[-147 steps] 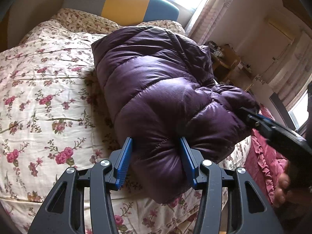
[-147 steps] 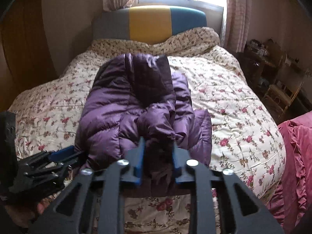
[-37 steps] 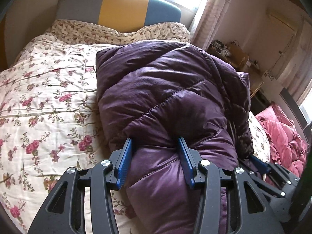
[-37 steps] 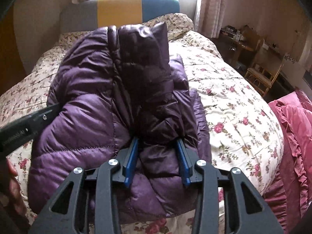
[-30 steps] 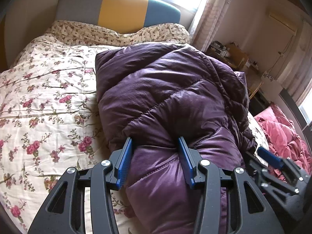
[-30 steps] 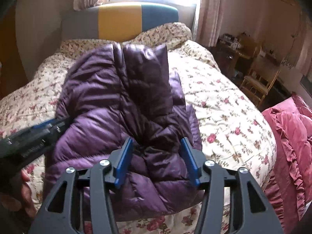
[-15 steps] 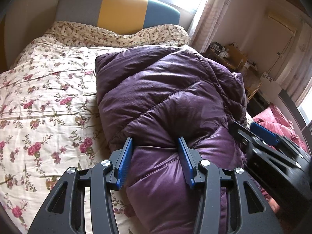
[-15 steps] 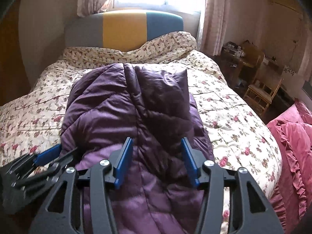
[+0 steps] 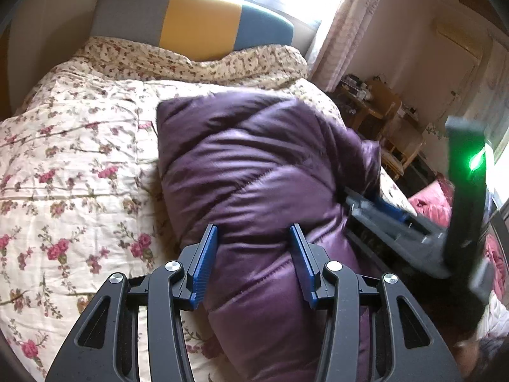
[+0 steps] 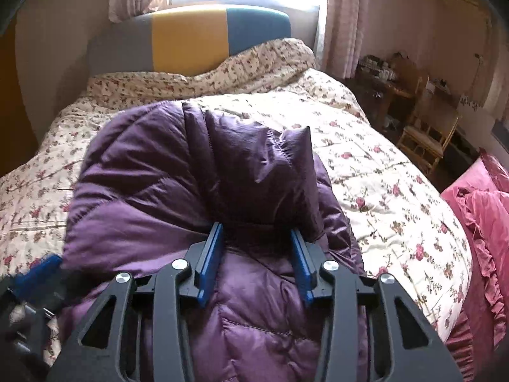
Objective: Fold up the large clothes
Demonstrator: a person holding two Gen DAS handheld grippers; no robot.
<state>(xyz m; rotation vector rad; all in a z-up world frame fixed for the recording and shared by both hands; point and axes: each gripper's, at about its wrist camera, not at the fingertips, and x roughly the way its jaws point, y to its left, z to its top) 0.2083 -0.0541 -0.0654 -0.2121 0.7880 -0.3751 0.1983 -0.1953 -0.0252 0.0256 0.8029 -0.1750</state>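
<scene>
Both grippers angle down over a floral bed (image 9: 73, 159). A puffy purple quilted jacket (image 9: 254, 172), folded into a thick bundle, lies along it. The left gripper (image 9: 253, 254) clamps the bundle's near end, jaws half apart. The right gripper (image 10: 256, 254), jaws just narrowing, straddles a dark fold; contact is unclear.

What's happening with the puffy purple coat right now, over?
Left tool clamped on the purple down jacket. Right tool closing around a jacket fold, grip unclear. Jacket bundled on the floral quilt. Nothing in the way.
</scene>
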